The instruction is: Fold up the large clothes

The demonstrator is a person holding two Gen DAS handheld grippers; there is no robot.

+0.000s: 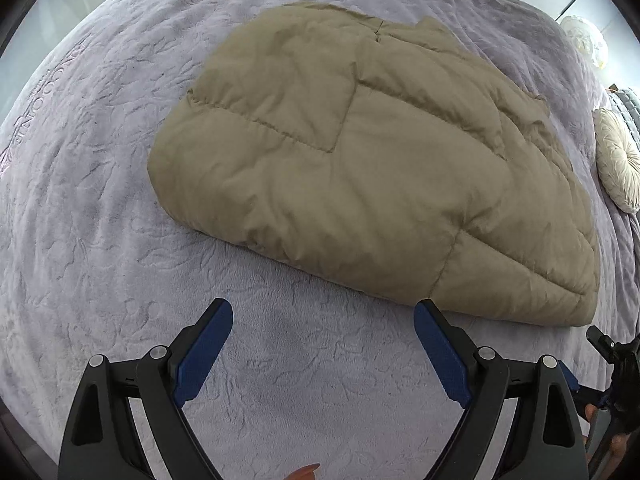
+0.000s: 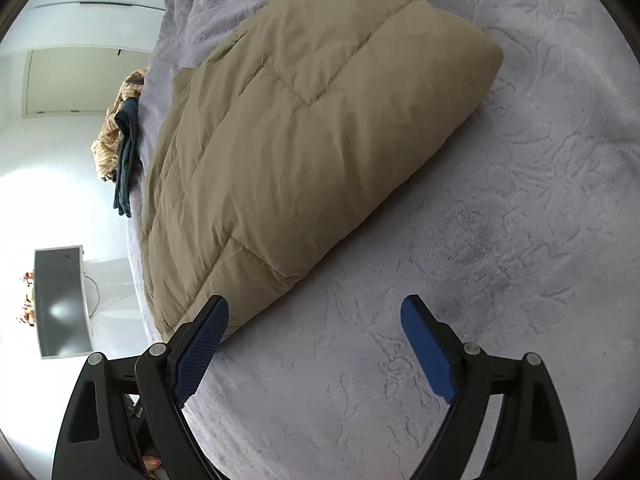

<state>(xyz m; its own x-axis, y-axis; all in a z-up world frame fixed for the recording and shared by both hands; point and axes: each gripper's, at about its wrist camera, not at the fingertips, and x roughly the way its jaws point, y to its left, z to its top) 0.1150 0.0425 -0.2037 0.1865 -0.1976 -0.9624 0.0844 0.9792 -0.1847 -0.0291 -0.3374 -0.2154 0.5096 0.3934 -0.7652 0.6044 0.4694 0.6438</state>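
A tan quilted coat [image 1: 372, 168] lies folded into a thick bundle on the lavender embossed bedspread [image 1: 100, 240], its stitched panels facing up. The left tongs [image 1: 323, 320] hang over bare bedspread just short of the bundle's near edge, spread wide, nothing between the blue pads [image 1: 204, 352]. The right tongs [image 2: 314, 316] are likewise spread wide and empty; their left pad sits just in front of the coat's lower corner [image 2: 192, 304], whether touching cannot be told. At the far edge of the bed a dark garment [image 2: 126, 152] lies against a striped yellow cloth [image 2: 106, 148]. A round cream cushion [image 1: 618, 160] rests beside the coat's far end.
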